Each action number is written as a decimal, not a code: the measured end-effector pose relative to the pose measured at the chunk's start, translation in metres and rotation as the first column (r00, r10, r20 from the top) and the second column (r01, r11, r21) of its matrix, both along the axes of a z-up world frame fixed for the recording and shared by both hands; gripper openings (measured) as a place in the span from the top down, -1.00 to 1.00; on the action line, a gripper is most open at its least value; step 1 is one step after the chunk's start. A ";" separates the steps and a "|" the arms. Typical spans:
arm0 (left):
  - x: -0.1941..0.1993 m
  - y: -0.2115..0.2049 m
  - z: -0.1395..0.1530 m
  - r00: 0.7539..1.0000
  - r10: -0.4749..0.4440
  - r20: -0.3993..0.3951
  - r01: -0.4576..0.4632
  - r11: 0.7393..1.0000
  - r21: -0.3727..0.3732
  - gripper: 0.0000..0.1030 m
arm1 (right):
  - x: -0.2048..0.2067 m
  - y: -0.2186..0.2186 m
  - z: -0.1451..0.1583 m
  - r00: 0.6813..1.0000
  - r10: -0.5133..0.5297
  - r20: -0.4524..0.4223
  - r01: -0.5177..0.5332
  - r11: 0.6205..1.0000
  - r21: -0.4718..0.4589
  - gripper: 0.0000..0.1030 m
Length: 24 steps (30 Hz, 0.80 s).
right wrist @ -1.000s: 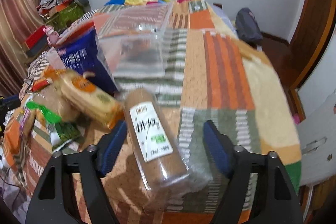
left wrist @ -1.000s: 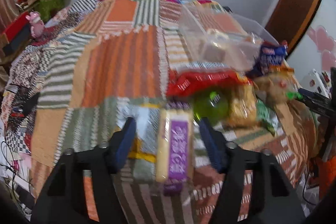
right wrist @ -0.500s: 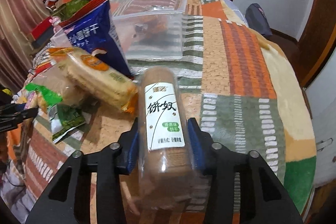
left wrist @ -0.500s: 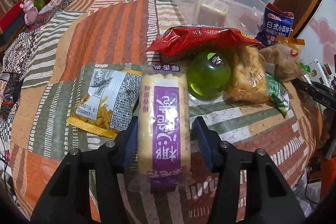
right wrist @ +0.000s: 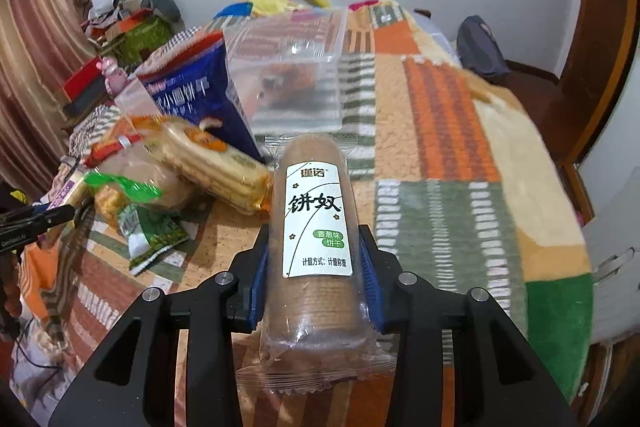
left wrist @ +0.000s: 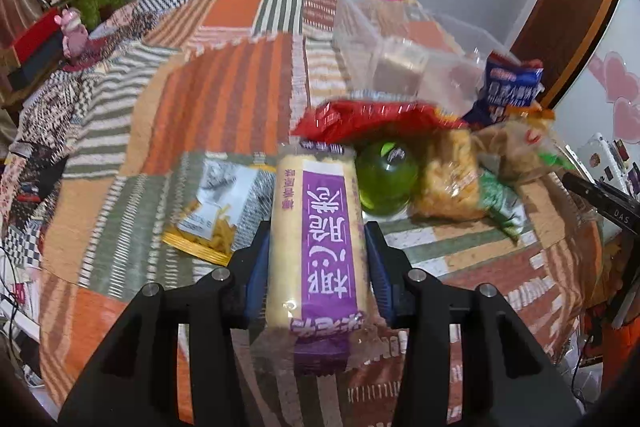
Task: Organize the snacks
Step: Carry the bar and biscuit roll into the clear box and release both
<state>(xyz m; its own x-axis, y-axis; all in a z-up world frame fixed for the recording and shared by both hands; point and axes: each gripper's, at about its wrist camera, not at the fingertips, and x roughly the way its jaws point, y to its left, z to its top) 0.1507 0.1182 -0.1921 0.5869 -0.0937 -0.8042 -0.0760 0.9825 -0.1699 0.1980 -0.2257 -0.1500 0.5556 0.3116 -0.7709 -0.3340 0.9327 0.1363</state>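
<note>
My left gripper (left wrist: 318,247) is shut on a yellow cracker pack with a purple label (left wrist: 318,227) and holds it above the patchwork bedspread (left wrist: 224,99). My right gripper (right wrist: 314,251) is shut on a brown biscuit roll with a white label (right wrist: 314,223), lifted off the spread. A clear plastic bin (right wrist: 292,75) with some snacks inside stands beyond the roll; it also shows in the left wrist view (left wrist: 404,59). The left gripper's tip (right wrist: 44,217) shows at the left edge of the right wrist view.
Loose snacks lie in a pile: a red bag (left wrist: 372,119), a green jelly cup (left wrist: 386,179), a grey chip bag (left wrist: 220,203), a blue biscuit bag (right wrist: 196,95), an orange-wrapped cracker pack (right wrist: 212,163), a green packet (right wrist: 148,235). Clutter (right wrist: 132,27) sits at the far left. The bed edge (right wrist: 568,267) drops right.
Both grippers closed on their packs and lifted them off the spread. The cameras tilted up, so the bin and far wall show higher in view.
</note>
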 end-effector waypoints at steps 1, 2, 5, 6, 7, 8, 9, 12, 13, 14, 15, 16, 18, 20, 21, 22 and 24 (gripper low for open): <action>-0.001 0.001 0.006 1.000 0.003 0.012 -0.003 1.000 0.000 0.14 | 0.000 -0.002 0.004 1.000 -0.003 0.008 0.003 1.000 0.005 0.29; -0.002 0.002 0.011 1.000 0.007 0.022 -0.007 1.000 0.000 0.15 | 0.000 -0.003 0.008 1.000 -0.007 0.019 0.006 1.000 0.008 0.29; -0.002 0.003 0.029 0.998 0.013 0.058 -0.012 1.000 -0.008 0.15 | 0.002 -0.006 0.020 0.998 -0.017 0.058 0.016 1.000 0.013 0.29; -0.001 0.003 0.034 0.998 0.012 0.069 -0.012 1.000 -0.009 0.15 | 0.002 -0.006 0.024 0.997 -0.019 0.071 0.018 1.000 0.015 0.29; 0.000 0.003 0.038 0.997 0.011 0.078 -0.010 1.000 -0.008 0.15 | 0.003 -0.006 0.028 0.996 -0.022 0.085 0.020 1.000 0.017 0.29; 0.002 0.001 0.044 0.996 0.010 0.092 -0.010 1.000 -0.001 0.15 | 0.004 -0.006 0.032 0.995 -0.023 0.095 0.021 1.000 0.021 0.29; 0.003 0.001 0.048 0.995 0.008 0.102 -0.008 1.000 0.004 0.15 | 0.005 -0.006 0.036 0.994 -0.024 0.108 0.021 0.999 0.027 0.29; 0.008 -0.002 0.061 0.991 0.002 0.133 -0.003 1.000 0.008 0.15 | 0.010 -0.003 0.044 0.991 -0.021 0.134 0.016 0.999 0.039 0.29; 0.011 -0.002 0.065 0.990 -0.001 0.142 0.000 1.000 0.007 0.15 | 0.012 -0.002 0.046 0.990 -0.021 0.142 0.015 0.999 0.043 0.29; 0.015 -0.003 0.070 0.988 -0.006 0.154 0.005 1.000 0.007 0.15 | 0.012 0.000 0.049 0.989 -0.020 0.150 0.013 0.999 0.046 0.29; 0.018 -0.005 0.073 0.987 -0.012 0.162 0.011 1.000 0.007 0.15 | 0.013 0.002 0.052 0.987 -0.019 0.159 0.011 0.999 0.050 0.29; 0.021 -0.007 0.076 0.985 -0.014 0.169 0.013 1.000 0.007 0.15 | 0.014 0.004 0.054 0.986 -0.018 0.168 0.009 0.999 0.052 0.29; 0.031 -0.012 0.084 0.982 -0.028 0.186 0.028 1.000 0.002 0.15 | 0.018 0.009 0.058 0.983 -0.014 0.185 0.003 0.998 0.057 0.29; 0.042 -0.019 0.090 0.978 -0.043 0.202 0.044 0.999 0.002 0.15 | 0.024 0.014 0.063 0.980 -0.009 0.201 -0.003 0.998 0.060 0.29; 0.047 -0.023 0.092 0.977 -0.049 0.209 0.048 0.999 0.006 0.15 | 0.028 0.018 0.065 0.978 -0.006 0.210 -0.006 0.998 0.060 0.29; 0.054 -0.027 0.095 0.974 -0.057 0.219 0.056 0.998 0.011 0.15 | 0.032 0.021 0.067 0.976 -0.004 0.216 -0.010 0.998 0.060 0.29; 0.065 -0.034 0.097 0.971 -0.068 0.228 0.066 0.998 0.017 0.15 | 0.038 0.026 0.070 0.974 0.002 0.226 -0.016 0.998 0.061 0.29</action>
<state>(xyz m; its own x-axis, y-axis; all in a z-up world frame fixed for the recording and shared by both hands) 0.2153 0.0844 -0.0949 0.7480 -0.1319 -0.6505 0.0295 0.9857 -0.1660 0.2356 -0.1995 -0.0803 0.7098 0.3607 -0.6050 -0.3713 0.9215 0.1138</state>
